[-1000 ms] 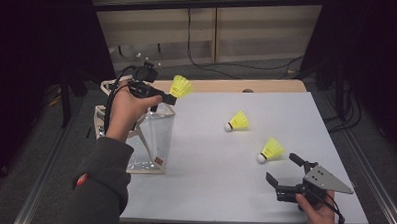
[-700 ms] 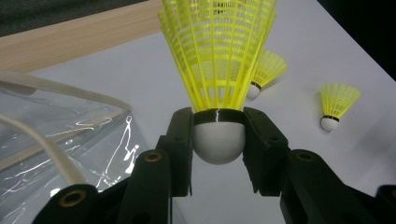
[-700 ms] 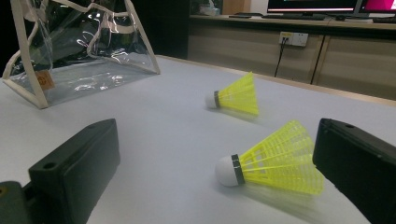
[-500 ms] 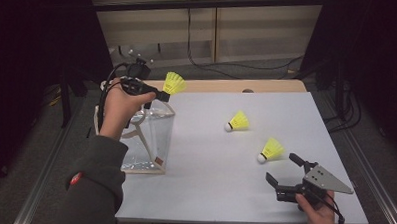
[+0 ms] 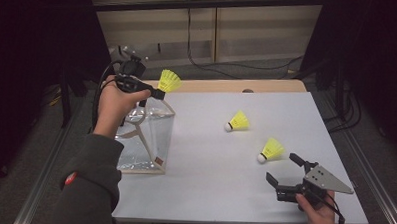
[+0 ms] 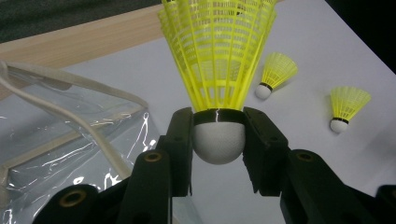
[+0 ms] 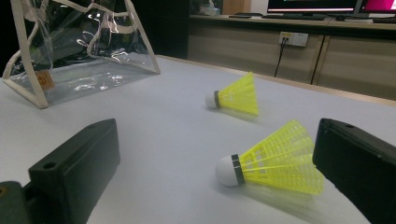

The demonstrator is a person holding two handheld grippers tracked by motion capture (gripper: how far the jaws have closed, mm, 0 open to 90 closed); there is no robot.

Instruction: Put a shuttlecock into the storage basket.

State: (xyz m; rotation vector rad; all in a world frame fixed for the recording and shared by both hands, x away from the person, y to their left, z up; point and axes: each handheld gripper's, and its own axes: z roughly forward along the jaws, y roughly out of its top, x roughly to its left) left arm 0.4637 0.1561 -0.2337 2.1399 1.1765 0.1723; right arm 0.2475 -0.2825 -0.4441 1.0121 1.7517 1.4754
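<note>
My left gripper [image 5: 157, 93] hangs above the top of a clear plastic bag [image 5: 148, 135], shut on the white cork of a yellow shuttlecock [image 5: 169, 81]. In the left gripper view the jaws [image 6: 218, 128] clamp the cork from both sides, and the shuttlecock [image 6: 217, 56] has its skirt pointing away. Below it lies the clear bag [image 6: 70, 135]. Two more yellow shuttlecocks [image 5: 238, 122] [image 5: 270, 149] lie on the white table top. My right gripper [image 5: 281, 167] rests open at the front right. The nearer shuttlecock [image 7: 275, 161] lies just ahead, between its jaws [image 7: 219, 135] and untouched.
The white table top [image 5: 209, 162] has a wooden strip [image 5: 222, 85] along its far edge. The bag [image 7: 79, 46] stands at the table's left edge with cream straps. Metal rails run along both sides of the table. A farther shuttlecock [image 7: 236, 95] lies mid-table.
My left gripper has drifted a little to the left with the shuttlecock, over the bag's top. The right gripper and the two loose shuttlecocks have not moved.
</note>
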